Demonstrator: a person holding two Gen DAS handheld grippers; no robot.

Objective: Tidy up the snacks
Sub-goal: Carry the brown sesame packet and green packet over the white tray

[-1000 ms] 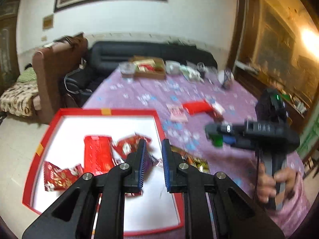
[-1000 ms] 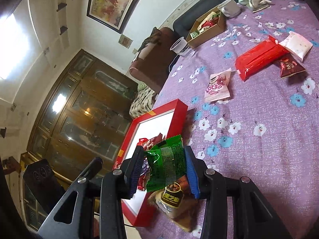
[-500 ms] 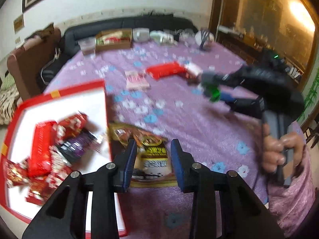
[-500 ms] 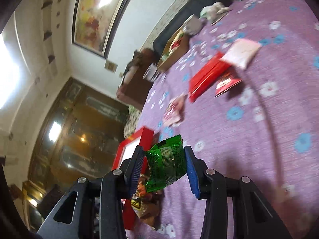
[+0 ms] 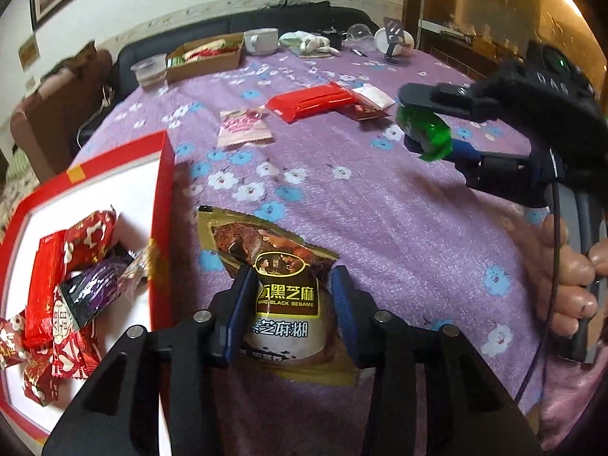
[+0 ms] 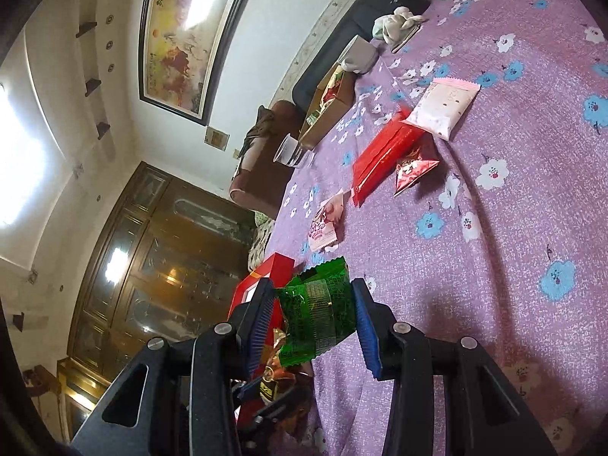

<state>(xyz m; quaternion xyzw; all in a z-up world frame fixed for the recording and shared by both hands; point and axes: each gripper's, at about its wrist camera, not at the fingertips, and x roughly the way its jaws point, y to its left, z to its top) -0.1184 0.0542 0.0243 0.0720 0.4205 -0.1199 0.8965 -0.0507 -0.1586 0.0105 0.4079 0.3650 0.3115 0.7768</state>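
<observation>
A gold and brown black sesame packet (image 5: 266, 250) lies flat on the purple flowered cloth, just right of the red tray (image 5: 163, 190). My left gripper (image 5: 292, 277) points down over it. Its blue pads straddle the packet's label without clearly pressing on it. My right gripper (image 6: 311, 288) is shut on a crinkled green packet (image 6: 315, 323) and holds it above the cloth; the left wrist view shows that green packet (image 5: 425, 129) at the right. The tray holds several red wrapped snacks and a purple packet (image 5: 95, 288).
Loose on the cloth lie a long red packet (image 5: 311, 100), a pink packet (image 5: 243, 129), a white packet (image 5: 374, 97) and a small dark red one (image 5: 364, 112). A cardboard box (image 5: 205, 57), plastic cup (image 5: 150, 72) and white mug (image 5: 262, 40) stand at the far edge. A hand (image 5: 570, 285) grips the right handle.
My left gripper left the tray, moved right and down over the sesame packet, and its jaws widened. My right gripper rolled and swung away from the tray, still holding the green packet.
</observation>
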